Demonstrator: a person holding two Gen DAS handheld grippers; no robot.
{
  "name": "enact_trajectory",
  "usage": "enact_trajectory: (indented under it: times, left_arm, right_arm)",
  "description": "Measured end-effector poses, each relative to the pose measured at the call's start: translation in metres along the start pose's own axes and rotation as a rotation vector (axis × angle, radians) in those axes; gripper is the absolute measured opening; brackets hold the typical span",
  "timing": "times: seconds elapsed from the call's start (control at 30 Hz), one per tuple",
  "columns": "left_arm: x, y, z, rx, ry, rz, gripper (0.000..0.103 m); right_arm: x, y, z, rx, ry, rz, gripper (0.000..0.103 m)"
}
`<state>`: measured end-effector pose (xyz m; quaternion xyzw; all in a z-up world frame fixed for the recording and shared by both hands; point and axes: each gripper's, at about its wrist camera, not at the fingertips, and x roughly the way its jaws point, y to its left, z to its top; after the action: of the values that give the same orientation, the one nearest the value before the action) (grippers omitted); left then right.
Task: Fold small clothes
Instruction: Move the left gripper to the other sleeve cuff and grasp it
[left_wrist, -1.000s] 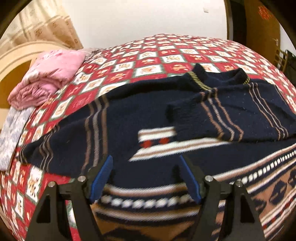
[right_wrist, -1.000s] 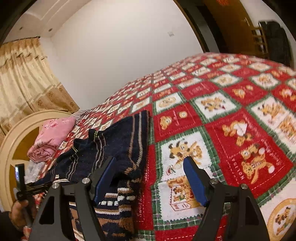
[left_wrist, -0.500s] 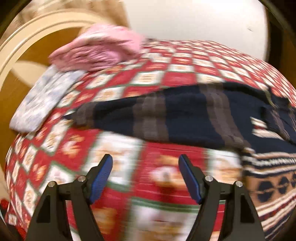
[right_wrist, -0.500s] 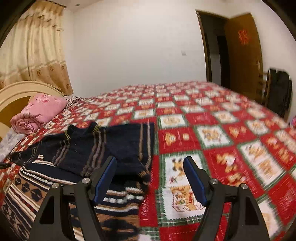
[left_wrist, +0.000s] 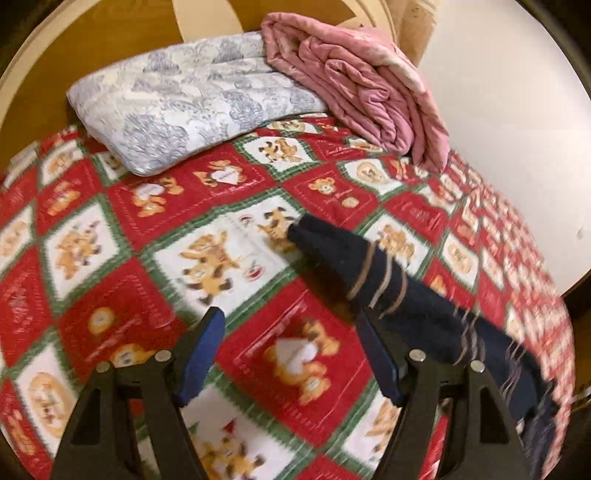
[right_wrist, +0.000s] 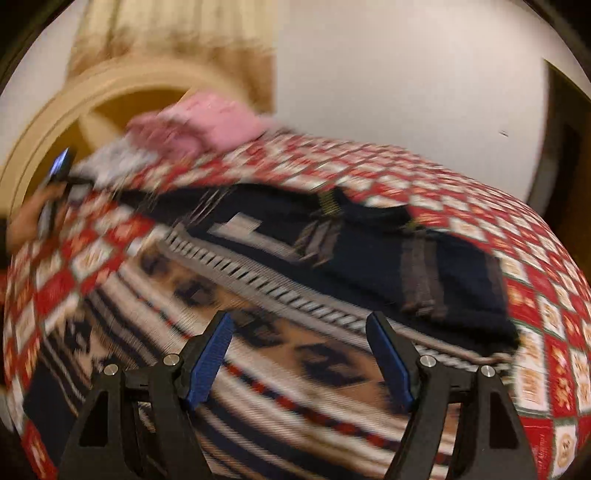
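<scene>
A navy knitted sweater with tan and white patterned bands lies flat on the red quilt. One sleeve is folded across its chest; the other sleeve stretches out towards the pillow. My left gripper hovers open over the quilt, its right finger beside that outstretched sleeve and nothing between the pads. My right gripper is open above the sweater's patterned lower bands, holding nothing. The right wrist view is blurred; at its far left a hand holds the other gripper.
A blue-and-white pillow and a folded pink blanket lie at the head of the bed against the curved wooden headboard. A white wall and a dark doorway stand behind the bed.
My left gripper swung from over the sweater's body out to the end of the stretched sleeve near the pillow. My right gripper swung from the bare quilt to above the sweater's lower bands. Both stayed open.
</scene>
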<state>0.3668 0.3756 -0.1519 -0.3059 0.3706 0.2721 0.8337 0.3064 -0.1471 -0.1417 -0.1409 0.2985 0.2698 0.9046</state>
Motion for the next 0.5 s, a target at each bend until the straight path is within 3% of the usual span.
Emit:
enact_trajectory:
  times: [0.17,0.4,0.5]
  left_arm:
    - [0.016,-0.001,0.016,-0.101,0.037,-0.065,0.076]
    - [0.033,-0.005,0.025,-0.175,0.027,-0.125,0.074]
    - [0.041,-0.01,0.024,-0.181,0.041,-0.128,0.06]
  right_arm:
    - [0.013,0.034,-0.012,-0.099,0.009,-0.024,0.075]
    - [0.015,0.038,-0.02,-0.126,0.019,-0.029,0.075]
    - [0.021,0.039,-0.02,-0.122,0.038,-0.036,0.075]
